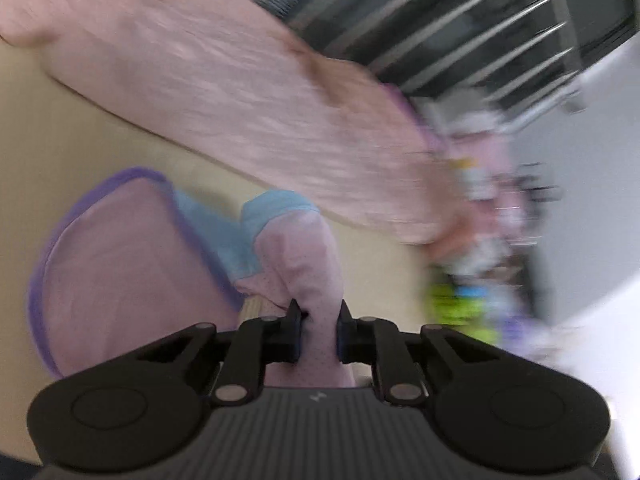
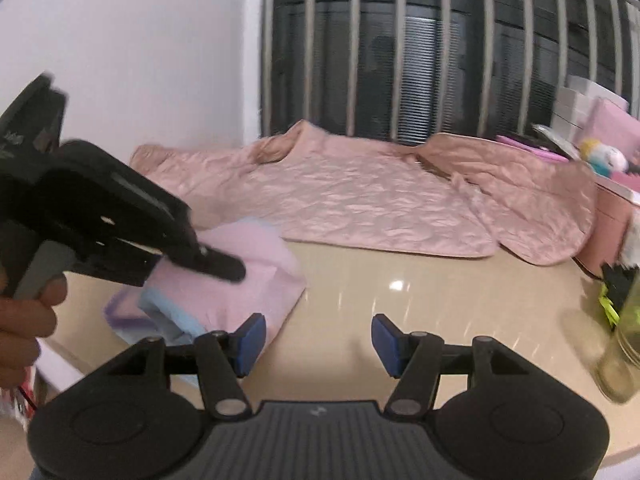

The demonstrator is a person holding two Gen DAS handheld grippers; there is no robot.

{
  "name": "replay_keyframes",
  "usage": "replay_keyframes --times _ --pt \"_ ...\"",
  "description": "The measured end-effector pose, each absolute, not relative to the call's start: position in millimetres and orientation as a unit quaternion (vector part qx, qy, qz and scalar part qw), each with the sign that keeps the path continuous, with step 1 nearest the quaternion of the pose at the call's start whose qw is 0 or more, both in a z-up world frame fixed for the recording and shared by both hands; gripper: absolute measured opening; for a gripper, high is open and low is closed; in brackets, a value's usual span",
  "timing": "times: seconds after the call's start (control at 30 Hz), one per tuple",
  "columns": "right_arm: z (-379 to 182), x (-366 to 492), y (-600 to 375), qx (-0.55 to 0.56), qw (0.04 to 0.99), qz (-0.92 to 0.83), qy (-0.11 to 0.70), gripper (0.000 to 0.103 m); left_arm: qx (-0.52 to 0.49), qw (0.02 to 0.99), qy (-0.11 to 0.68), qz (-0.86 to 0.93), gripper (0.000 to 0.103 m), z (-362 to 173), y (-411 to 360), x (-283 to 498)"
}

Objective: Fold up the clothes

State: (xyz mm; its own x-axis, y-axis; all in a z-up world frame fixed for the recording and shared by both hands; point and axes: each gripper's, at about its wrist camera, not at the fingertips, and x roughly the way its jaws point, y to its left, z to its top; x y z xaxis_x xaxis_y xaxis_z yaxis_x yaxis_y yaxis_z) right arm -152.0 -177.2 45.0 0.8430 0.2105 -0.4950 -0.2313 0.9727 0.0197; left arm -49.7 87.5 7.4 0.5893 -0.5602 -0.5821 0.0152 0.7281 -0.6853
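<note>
A small pink garment [image 2: 236, 276] with blue lining and purple trim lies on the beige table [image 2: 400, 300]. My left gripper [image 1: 319, 320] is shut on a fold of this pink garment [image 1: 308, 256]; it also shows at the left of the right wrist view [image 2: 224, 266], over the garment. My right gripper [image 2: 318, 340] is open and empty, just above the table at the garment's right edge. The left wrist view is blurred.
A larger salmon-pink quilted cloth [image 2: 360, 200] lies spread at the back of the table by the barred window [image 2: 420, 52]. A greenish glass jar [image 2: 622, 352] stands at the right edge. Pink boxes and toys [image 2: 604, 156] sit at the far right.
</note>
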Motion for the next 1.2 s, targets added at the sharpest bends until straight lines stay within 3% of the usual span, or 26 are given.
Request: replay_keyframes --times 0.1,0.2,0.3,0.43,0.47,0.5,0.57,0.6,0.73,0.97,1.1,1.2 --pt "47 -149 -196 0.0 0.963 0.106 0.249 0.058 -0.368 0.806 0.424 -0.191 0.017 -6 95 -44" --pt "45 -137 -210 0.007 0.962 0.099 0.256 0.058 -0.409 0.779 0.428 -0.207 0.028 -20 102 -38" --pt "42 -129 -218 0.006 0.96 0.096 0.263 0.059 -0.445 0.753 0.429 -0.225 0.047 -32 108 -33" --pt "35 -118 -227 0.023 0.952 0.103 0.289 0.06 -0.422 0.757 0.423 -0.265 0.071 -24 84 -38" --pt "33 -117 -229 0.036 0.948 0.11 0.297 0.06 -0.413 0.759 0.427 -0.268 0.072 -23 77 -37" --pt "32 -117 -232 0.049 0.945 0.115 0.303 0.06 -0.404 0.762 0.431 -0.267 0.072 -23 70 -37" --pt "29 -120 -237 0.069 0.941 0.12 0.309 0.06 -0.387 0.767 0.44 -0.263 0.052 -23 56 -37" --pt "28 -122 -239 0.072 0.941 0.119 0.309 0.06 -0.385 0.764 0.446 -0.262 0.018 -24 53 -34" --pt "20 -128 -245 0.084 0.938 0.117 0.316 0.06 -0.374 0.77 0.433 -0.283 0.018 -5 51 -22" --pt "15 -127 -240 0.114 0.929 0.157 0.316 0.06 -0.268 0.796 0.382 -0.386 0.018 89 33 13" --pt "7 -117 -222 0.148 0.91 0.219 0.32 0.06 -0.166 0.792 0.38 -0.447 0.018 126 -30 20" --pt "10 -135 -221 0.142 0.905 0.247 0.315 0.06 -0.089 0.789 0.393 -0.464 0.018 121 -86 8"
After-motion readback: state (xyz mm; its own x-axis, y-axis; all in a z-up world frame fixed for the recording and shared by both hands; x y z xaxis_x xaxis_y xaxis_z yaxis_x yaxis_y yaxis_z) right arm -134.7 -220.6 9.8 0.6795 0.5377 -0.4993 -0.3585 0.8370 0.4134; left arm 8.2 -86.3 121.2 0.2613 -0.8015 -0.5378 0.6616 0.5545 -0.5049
